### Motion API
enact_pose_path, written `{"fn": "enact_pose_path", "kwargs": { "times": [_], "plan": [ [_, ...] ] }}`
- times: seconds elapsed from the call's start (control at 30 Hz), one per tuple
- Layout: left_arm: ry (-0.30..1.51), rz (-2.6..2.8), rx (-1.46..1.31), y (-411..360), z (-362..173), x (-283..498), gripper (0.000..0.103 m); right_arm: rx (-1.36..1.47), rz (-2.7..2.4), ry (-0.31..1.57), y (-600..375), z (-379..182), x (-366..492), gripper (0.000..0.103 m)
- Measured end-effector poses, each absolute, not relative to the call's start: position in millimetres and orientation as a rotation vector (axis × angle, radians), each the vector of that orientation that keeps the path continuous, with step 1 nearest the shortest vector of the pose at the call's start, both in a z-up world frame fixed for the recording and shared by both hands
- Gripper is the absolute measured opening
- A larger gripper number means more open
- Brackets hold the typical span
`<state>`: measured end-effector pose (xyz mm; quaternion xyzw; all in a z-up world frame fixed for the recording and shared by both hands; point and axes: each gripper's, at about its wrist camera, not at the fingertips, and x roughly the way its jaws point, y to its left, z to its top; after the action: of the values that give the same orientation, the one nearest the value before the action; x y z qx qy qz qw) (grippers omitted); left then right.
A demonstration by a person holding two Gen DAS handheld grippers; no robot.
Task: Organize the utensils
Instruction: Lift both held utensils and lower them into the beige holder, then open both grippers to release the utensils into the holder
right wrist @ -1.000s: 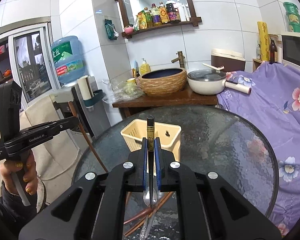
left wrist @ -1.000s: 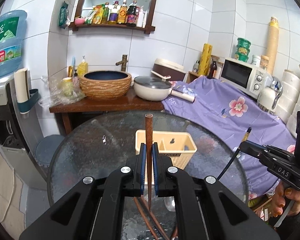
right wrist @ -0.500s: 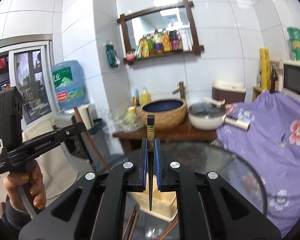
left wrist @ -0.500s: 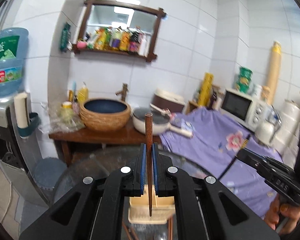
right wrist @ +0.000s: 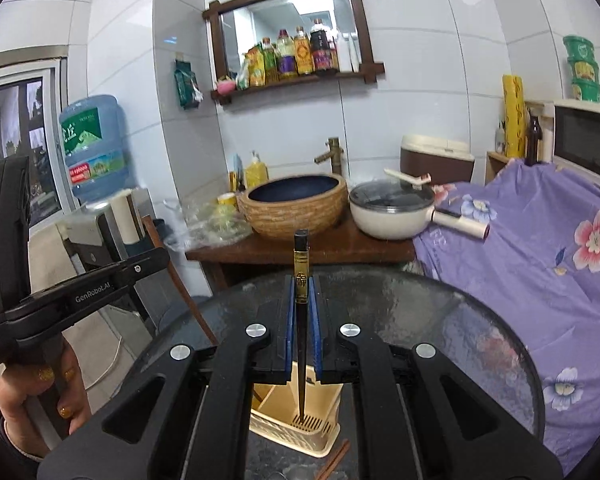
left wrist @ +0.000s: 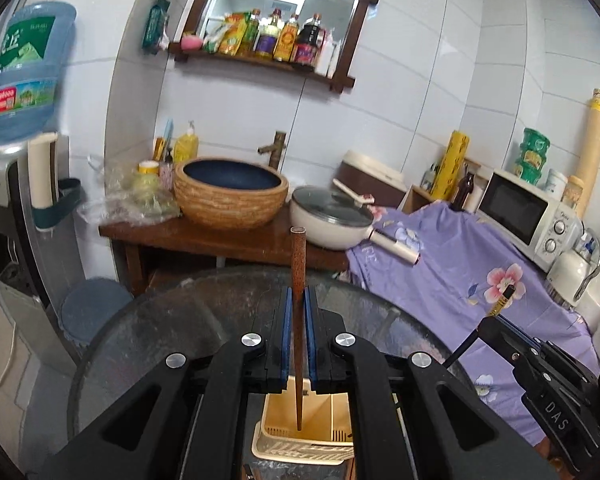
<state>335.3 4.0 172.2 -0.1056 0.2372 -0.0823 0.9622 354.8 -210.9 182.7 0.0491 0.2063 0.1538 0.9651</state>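
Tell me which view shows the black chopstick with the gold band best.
The right wrist view: the black chopstick stands upright and close in the right gripper, its tip over the yellow basket. The left wrist view shows it only small, at the right edge, partly hidden.

Upright chopsticks (left wrist: pixel 298 320) above beige caddy (left wrist: pixel 320 432)

Bright, even indoor light, mostly from overhead; the mirror (right wrist: pixel 288 28) reflects a ceiling lamp as a white glare patch. Glossy wall tiles (left wrist: pixel 420 80) show soft sheen. Daylight enters through the window (right wrist: pixel 20 120) at the left. Strong fisheye bending, black vignette in the corners. Left wrist view slightly motion-blurred; glass table (right wrist: pixel 440 320) shows dull mottled reflections.
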Motion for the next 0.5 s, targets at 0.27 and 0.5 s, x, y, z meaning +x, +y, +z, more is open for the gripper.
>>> {"fn": "enact_pose_path", "kwargs": {
  "times": [0.27,0.5],
  "plan": [
    [0.56,-0.155,-0.198,-1,130,350,0.006,0.115,0.298,0.476,-214,145,367,0.008],
    [0.6,-0.156,-0.168,-6,115,359,0.006,0.124,0.29,0.498,-215,131,373,0.008]
  ]
}}
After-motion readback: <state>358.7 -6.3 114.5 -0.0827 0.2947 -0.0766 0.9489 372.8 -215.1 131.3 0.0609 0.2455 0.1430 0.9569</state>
